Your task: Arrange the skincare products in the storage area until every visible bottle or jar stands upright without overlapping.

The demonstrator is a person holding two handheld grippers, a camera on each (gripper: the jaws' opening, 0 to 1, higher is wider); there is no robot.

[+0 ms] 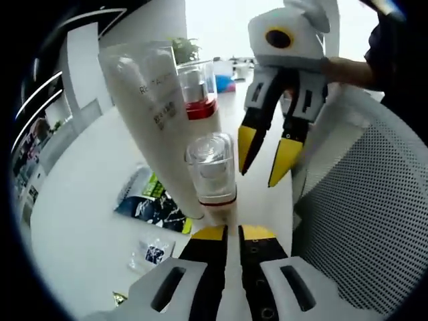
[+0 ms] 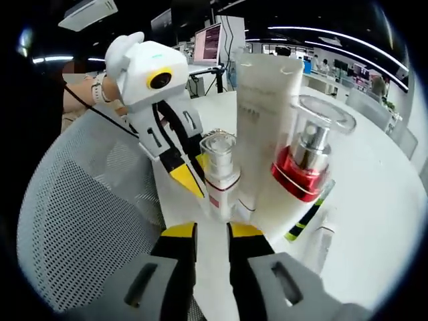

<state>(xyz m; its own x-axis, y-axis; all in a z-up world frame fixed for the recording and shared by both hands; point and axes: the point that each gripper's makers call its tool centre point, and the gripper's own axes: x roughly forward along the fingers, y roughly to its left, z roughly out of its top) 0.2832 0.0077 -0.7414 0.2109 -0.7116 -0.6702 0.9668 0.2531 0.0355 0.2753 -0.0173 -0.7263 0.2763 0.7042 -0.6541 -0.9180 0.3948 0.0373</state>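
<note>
Three products stand close together on the white table (image 1: 87,194). A tall white tube (image 1: 152,114) (image 2: 262,120) is behind a small bottle with a clear cap (image 1: 212,170) (image 2: 219,167). Beside them is a clear-capped bottle with a red band (image 1: 198,90) (image 2: 304,164). My left gripper (image 1: 233,233) (image 2: 188,180) sits just short of the small bottle, its jaws almost together and nothing between them. My right gripper (image 2: 211,231) (image 1: 266,152) is on the opposite side of the small bottle, its yellow tips apart and empty.
A grey mesh chair back (image 1: 364,221) (image 2: 80,214) stands against the table edge beside both grippers. Printed sachets (image 1: 150,200) and a small clear packet (image 1: 155,253) lie flat on the table. A dark and green tube (image 2: 309,215) lies near the red-banded bottle. A person's hand (image 1: 351,70) holds the right gripper.
</note>
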